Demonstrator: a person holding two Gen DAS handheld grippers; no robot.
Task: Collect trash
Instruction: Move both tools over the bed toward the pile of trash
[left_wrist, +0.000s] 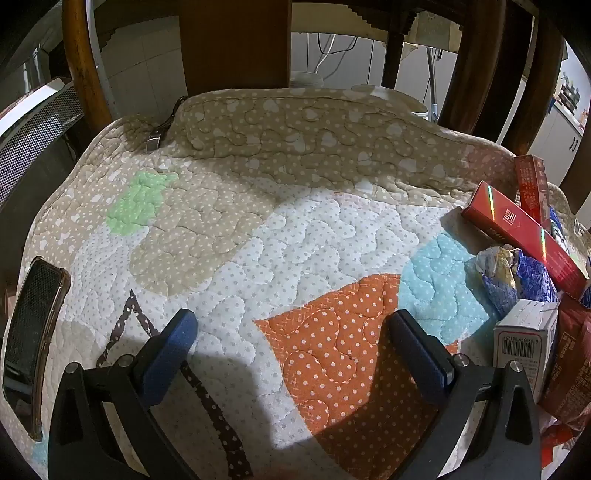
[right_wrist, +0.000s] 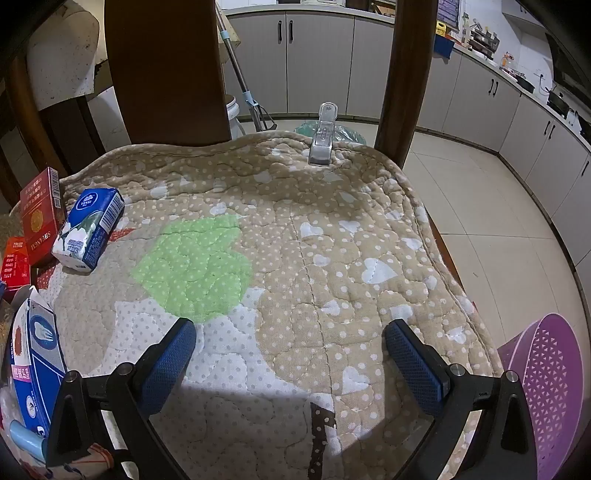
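Trash boxes (left_wrist: 524, 236) and wrappers (left_wrist: 515, 275) are lying along the quilted cushion's (left_wrist: 295, 229) right edge; left gripper (left_wrist: 295, 332) and right gripper (right_wrist: 291, 339) are hovering above it, jaws spread, holding nothing.

Both wrist views low over quilt (left_wrist: 295, 229)

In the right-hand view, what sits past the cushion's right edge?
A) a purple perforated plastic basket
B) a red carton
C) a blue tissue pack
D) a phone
A: the purple perforated plastic basket stands beyond the quilted dotted cushion at its right edge.
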